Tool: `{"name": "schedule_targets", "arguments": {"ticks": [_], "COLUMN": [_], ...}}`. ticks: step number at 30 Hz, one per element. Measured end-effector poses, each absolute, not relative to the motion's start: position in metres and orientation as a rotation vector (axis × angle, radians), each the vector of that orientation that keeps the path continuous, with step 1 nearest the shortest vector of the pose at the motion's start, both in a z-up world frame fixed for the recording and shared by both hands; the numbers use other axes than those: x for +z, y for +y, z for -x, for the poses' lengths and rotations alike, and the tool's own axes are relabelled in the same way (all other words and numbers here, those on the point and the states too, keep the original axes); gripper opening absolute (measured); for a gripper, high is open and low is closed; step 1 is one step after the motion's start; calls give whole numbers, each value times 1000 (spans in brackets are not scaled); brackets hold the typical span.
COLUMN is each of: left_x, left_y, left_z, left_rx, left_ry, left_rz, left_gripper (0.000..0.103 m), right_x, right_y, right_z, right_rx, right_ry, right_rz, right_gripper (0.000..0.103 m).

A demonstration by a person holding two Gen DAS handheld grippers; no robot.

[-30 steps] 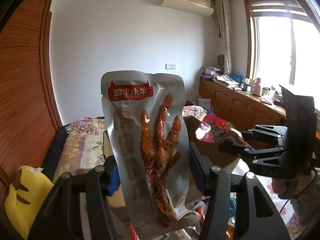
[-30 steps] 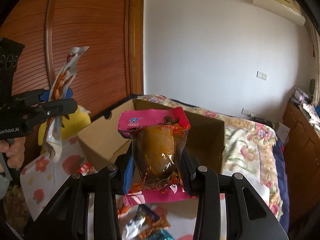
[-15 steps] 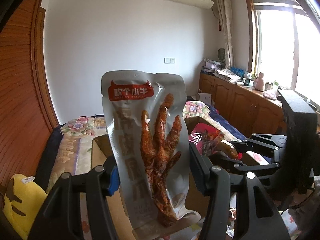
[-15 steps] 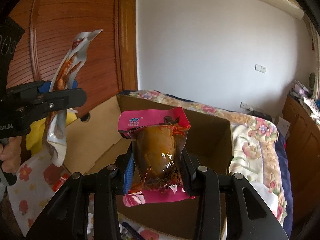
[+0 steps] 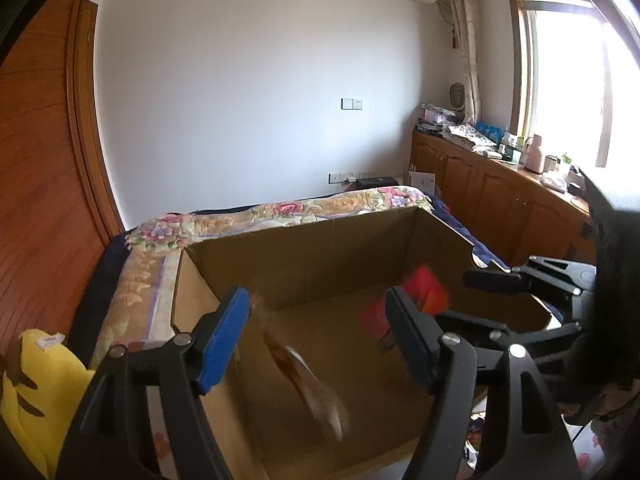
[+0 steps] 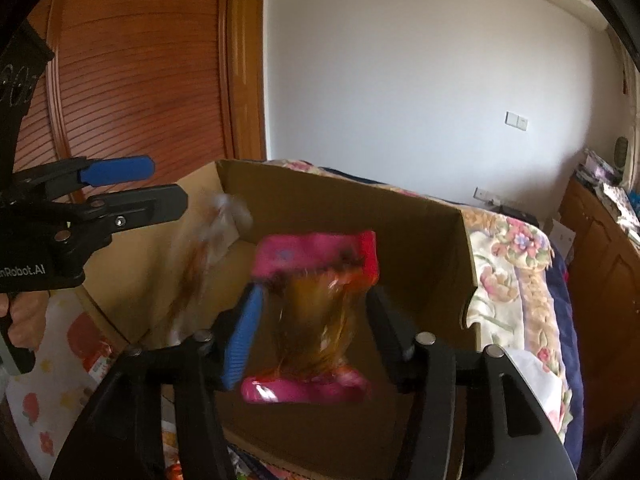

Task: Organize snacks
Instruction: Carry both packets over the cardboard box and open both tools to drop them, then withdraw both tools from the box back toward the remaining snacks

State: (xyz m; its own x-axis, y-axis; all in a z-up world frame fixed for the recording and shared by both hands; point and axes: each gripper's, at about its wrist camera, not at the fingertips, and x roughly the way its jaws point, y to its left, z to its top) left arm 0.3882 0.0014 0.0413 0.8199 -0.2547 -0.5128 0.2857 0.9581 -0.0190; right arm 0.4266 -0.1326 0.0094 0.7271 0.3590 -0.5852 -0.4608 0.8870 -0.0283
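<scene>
An open cardboard box (image 5: 320, 248) (image 6: 420, 224) lies on the bed. My left gripper (image 5: 316, 320) is open over the box, and the silver chicken-foot packet (image 5: 308, 380), blurred, is falling inside it. It also shows blurred in the right wrist view (image 6: 208, 256), below the left gripper (image 6: 164, 184). My right gripper (image 6: 312, 320) is open, and the pink packet (image 6: 316, 312) is blurred between its spread jaws, loose and dropping. In the left wrist view the pink packet (image 5: 424, 292) shows blurred by the right gripper (image 5: 480, 296).
A floral bedspread (image 5: 280, 208) (image 6: 516, 264) lies around the box. A yellow plush toy (image 5: 32, 384) sits at left. Wooden wardrobe doors (image 6: 140, 80) stand at left, wooden cabinets (image 5: 500, 200) at right. More snack packets (image 6: 176, 468) lie in front of the box.
Both grippers moved over the box and opened. The chicken-foot packet and the pink packet left the jaws and are falling into the box.
</scene>
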Motion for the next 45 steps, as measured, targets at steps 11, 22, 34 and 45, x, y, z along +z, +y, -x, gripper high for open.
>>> {"name": "schedule_targets", "arguments": {"ticks": [11,22,34,45], "left_x": [49,55,32,3], "left_y": [11,19,26,31], "left_z": [-328,-270,-223,-206], "left_rx": [-303,-296,-263,-243], "left_ry": [513,508,529,570], "left_rz": [-79,-86,-92,-73], "left_gripper": [72,73,73,73], "right_x": [37,57,48,41], "right_y": [-148,-164,-155,-145], "right_z": [-382,-310,-261,-234], "right_rx": [481,471,445,428], "right_ry": [583,568,577,572], "right_rz": [109,81,73,88], "right_gripper": [57,57,57,58]}}
